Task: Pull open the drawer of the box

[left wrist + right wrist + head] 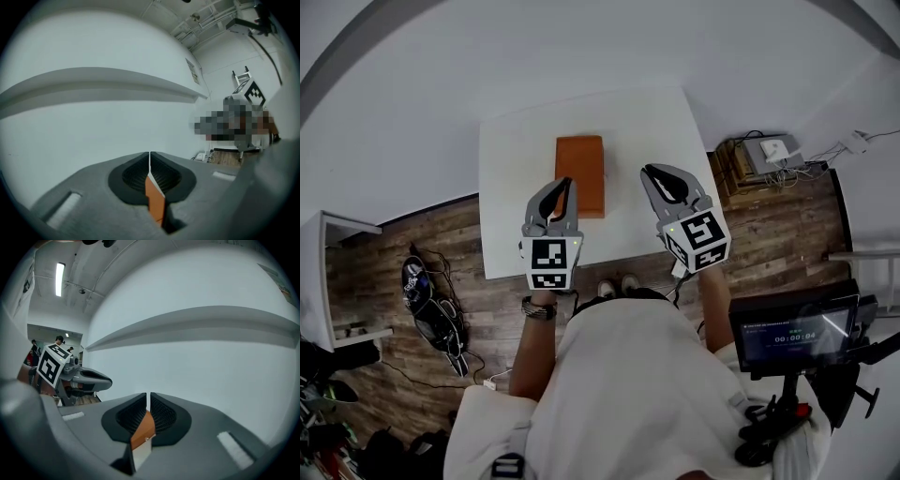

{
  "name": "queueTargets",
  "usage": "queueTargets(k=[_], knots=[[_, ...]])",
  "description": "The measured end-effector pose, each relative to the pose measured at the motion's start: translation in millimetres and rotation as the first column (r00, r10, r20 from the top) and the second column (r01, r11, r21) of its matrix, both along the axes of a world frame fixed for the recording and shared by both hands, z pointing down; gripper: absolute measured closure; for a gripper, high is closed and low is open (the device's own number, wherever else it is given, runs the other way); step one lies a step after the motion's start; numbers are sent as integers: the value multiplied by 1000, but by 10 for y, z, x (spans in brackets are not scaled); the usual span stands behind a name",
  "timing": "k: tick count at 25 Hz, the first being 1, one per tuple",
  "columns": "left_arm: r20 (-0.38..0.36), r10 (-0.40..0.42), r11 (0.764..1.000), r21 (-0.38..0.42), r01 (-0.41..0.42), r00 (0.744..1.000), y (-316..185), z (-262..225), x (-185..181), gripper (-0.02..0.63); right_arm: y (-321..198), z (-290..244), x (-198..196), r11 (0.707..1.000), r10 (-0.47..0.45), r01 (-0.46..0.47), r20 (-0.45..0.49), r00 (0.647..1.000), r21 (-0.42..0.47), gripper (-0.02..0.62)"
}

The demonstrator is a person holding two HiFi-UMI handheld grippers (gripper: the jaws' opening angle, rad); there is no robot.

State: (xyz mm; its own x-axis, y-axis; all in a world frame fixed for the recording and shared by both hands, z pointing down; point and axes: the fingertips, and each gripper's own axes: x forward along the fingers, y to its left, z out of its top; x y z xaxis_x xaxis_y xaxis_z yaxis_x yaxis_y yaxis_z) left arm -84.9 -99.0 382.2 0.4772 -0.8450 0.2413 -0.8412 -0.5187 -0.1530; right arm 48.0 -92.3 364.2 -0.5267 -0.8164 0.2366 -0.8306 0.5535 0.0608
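Nearest the person, the left tool point(565, 184) has its jaws together on nothing. The right tool point(650, 171) shows a narrow slit between its tips and is also empty. In the head view they flank the near end of the orange box point(579, 173), which lies lengthwise mid-counter point(511, 159). The box looks light and rigid, so it will probably slide when the drawer is tugged, and one tool should brace the body. Its pale near end carries a tiny spot point(146, 439), perhaps the pull, though it is too small to tell.
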Motion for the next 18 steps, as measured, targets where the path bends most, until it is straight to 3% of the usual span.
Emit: queueTargets(k=[5,10,18], knots=[[3,17,1000,-21,-17,1000,-12,87,54,579,-24,86,85,1000,12,-12,-28,1000,-23,557],[12,13,996,-89,-12,1000,-188,362,-231,563,-218,329,-111,997,14,-19,-59,998,-76,546],[50,2,988,-153,5,999,-80,654,-303,552,-164,652,-140,989,-30,18,-83,996,-149,541]])
